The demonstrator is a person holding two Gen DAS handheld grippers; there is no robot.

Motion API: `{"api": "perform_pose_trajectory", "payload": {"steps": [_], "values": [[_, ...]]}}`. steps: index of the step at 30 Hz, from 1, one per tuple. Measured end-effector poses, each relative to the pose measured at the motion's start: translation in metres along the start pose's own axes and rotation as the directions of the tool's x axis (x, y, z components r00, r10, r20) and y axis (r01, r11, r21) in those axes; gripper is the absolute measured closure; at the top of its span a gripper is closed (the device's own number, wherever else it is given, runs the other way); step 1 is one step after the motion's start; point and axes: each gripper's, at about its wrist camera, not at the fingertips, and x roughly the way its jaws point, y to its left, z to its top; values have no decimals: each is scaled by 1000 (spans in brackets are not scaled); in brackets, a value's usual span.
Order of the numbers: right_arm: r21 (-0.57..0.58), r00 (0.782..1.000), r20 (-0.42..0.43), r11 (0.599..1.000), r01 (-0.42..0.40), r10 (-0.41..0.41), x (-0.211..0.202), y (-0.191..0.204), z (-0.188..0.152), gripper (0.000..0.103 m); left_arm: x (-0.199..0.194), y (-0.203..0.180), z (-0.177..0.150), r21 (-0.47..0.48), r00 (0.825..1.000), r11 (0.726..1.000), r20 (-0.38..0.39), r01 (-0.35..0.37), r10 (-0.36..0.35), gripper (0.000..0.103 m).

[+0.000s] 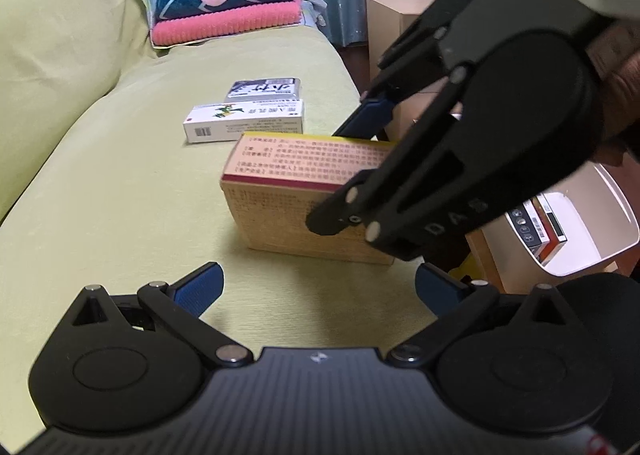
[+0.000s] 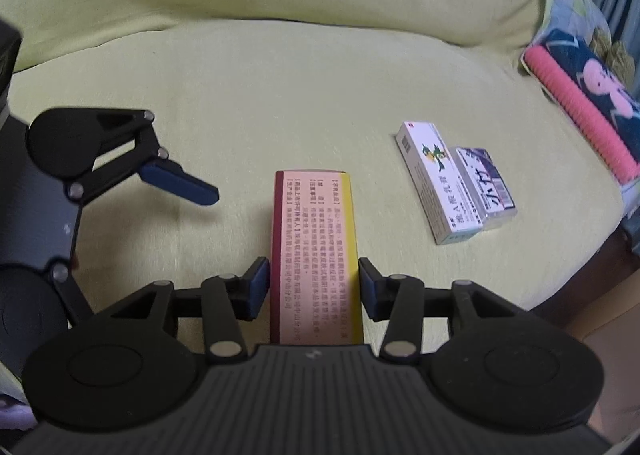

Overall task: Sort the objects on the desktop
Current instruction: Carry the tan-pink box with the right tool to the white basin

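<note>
The right gripper (image 1: 362,159) hides the tan box's (image 1: 296,191) right end. Print on that box is too blurred to read. The white bin (image 1: 608,215) is cut off by the gripper and frame edge.

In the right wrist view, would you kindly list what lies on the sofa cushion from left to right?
Left tongs → pink and yellow box between the right tongs' pads → white box with the green plant print → grey box lying against it → folded pink and navy towels.
</note>
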Motion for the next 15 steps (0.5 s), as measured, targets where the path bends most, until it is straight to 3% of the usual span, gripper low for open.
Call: {"api": "perform_pose_trajectory", "payload": {"steps": [6,15], "values": [[6,1000,-8,1000,-8,8,8,0,1,63,7,-2,3,11,1000,1000,-7,10,-10,0],[154,998,69,988,-17,7,-13,-19,-5,64,9,-13,27,57,999,998,29,20,-22,0]]}}
